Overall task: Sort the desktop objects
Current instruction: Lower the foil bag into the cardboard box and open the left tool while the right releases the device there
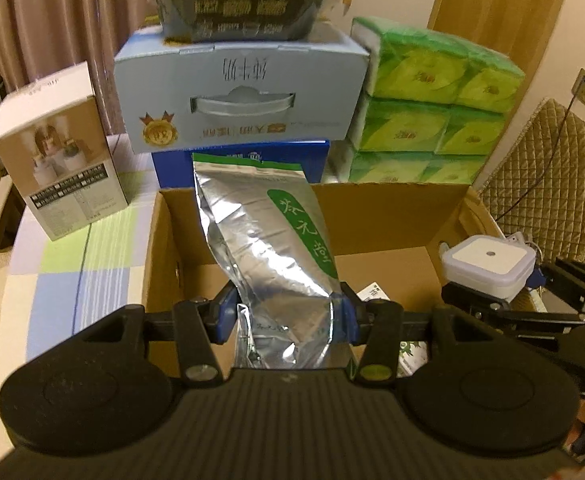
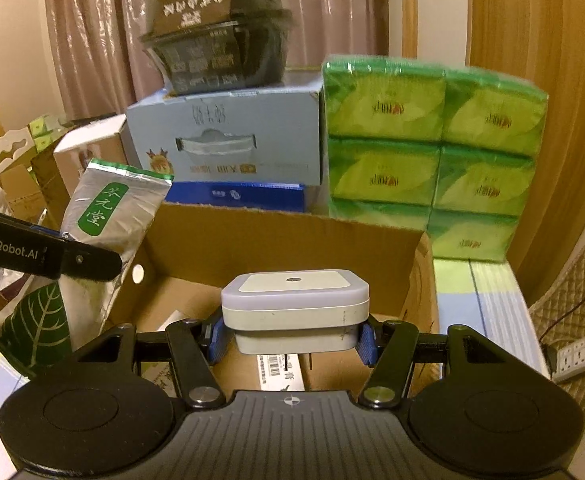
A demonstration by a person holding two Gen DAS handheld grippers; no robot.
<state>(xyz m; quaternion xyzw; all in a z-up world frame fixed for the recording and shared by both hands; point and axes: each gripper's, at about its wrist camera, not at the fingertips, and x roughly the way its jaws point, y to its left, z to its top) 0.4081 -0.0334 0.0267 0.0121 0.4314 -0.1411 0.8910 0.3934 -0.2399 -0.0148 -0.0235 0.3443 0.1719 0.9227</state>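
Note:
My left gripper (image 1: 288, 316) is shut on a silver foil tea pouch (image 1: 268, 240) with a green label, held upright over the open cardboard box (image 1: 388, 216). The pouch also shows at the left of the right wrist view (image 2: 108, 208). My right gripper (image 2: 292, 338) is shut on a small white square device (image 2: 296, 308) and holds it above the same box (image 2: 284, 240). That device also shows at the right in the left wrist view (image 1: 488, 264). Papers and labels lie on the box floor.
Behind the box stand a pale blue carton (image 1: 240, 92), a dark blue box (image 1: 248, 160), a black food bowl (image 1: 240, 0) on top and a green tissue multipack (image 1: 432, 108). A white product box (image 1: 60, 152) stands at left. A power strip (image 2: 572, 356) lies at right.

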